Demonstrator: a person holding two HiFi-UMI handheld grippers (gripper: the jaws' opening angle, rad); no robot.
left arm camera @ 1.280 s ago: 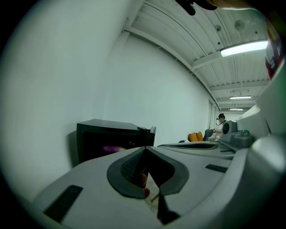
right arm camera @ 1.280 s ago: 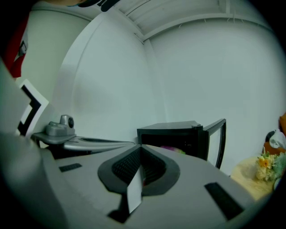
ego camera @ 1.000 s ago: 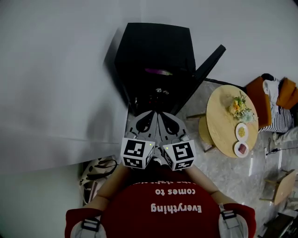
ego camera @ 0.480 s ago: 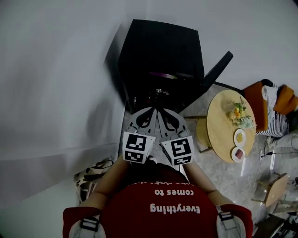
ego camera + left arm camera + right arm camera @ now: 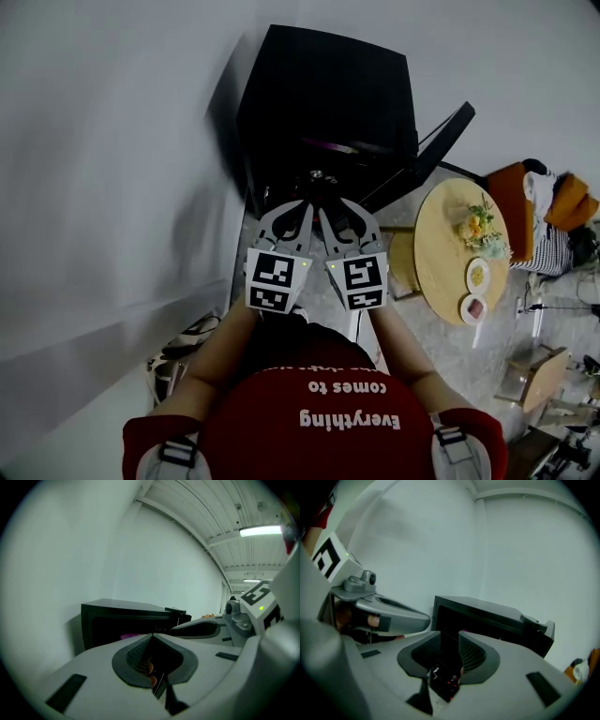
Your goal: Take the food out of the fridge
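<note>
Before the fridge (image 5: 323,84), head view: both grippers point at its dark open front, side by side and nearly touching. The left gripper (image 5: 302,204) has its jaws together; the right gripper (image 5: 339,204) has its jaws parted. A pinkish item (image 5: 325,146), presumably the food, lies on a shelf inside the fridge; nothing else there can be made out. The door (image 5: 427,150) swings out to the right of the fridge. Farther right of the fridge, a round table (image 5: 441,262) bears flowers (image 5: 478,225) and two dishes, one with yellow contents (image 5: 478,275), one with reddish (image 5: 472,307). Left gripper view: the left gripper (image 5: 153,635) is closed and empty, so reaching in thus would likely push the item deeper into the fridge (image 5: 126,616). Right gripper view: the right gripper (image 5: 450,639) has just been opening, nothing between its jaws; crowding may knock it against its neighbour or the door (image 5: 536,627) beside the fridge (image 5: 487,613).
</note>
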